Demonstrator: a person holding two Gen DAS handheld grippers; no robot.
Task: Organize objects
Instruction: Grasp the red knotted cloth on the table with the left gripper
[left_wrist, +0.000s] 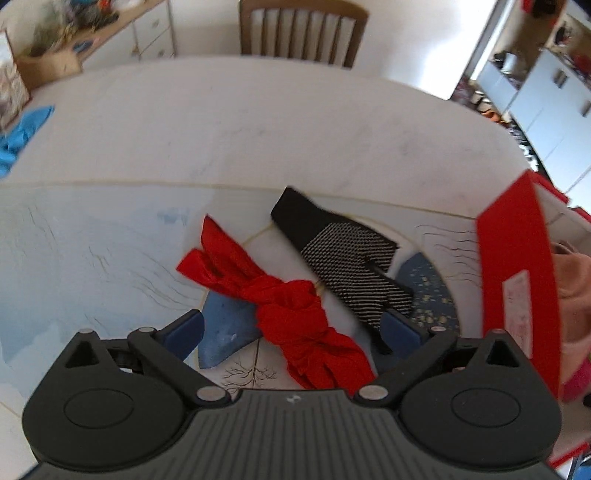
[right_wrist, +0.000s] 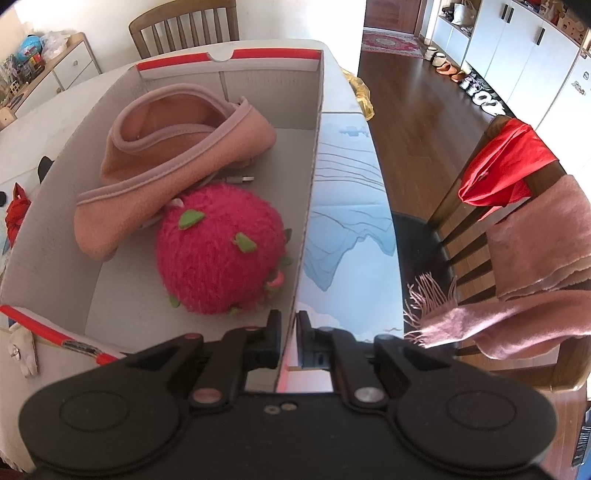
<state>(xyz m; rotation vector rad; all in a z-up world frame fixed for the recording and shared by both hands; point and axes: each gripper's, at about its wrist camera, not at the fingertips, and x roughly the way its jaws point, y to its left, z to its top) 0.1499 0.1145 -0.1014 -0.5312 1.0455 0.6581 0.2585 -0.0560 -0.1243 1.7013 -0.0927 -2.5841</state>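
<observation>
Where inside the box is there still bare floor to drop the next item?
Bare floor in the box lies along the near wall, left of the fuzzy red ball, and beside the far right wall. The pink slipper crowds the middle.

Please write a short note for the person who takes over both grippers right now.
Left gripper: jaws wide open above the knotted red cloth, holding nothing.
Right gripper: jaws shut on the side wall of the red-and-white cardboard box.
Done: pink fabric slipper and fuzzy pink ball are in the box.
Left: red cloth and black-and-grey knit glove lie on the table.
</observation>
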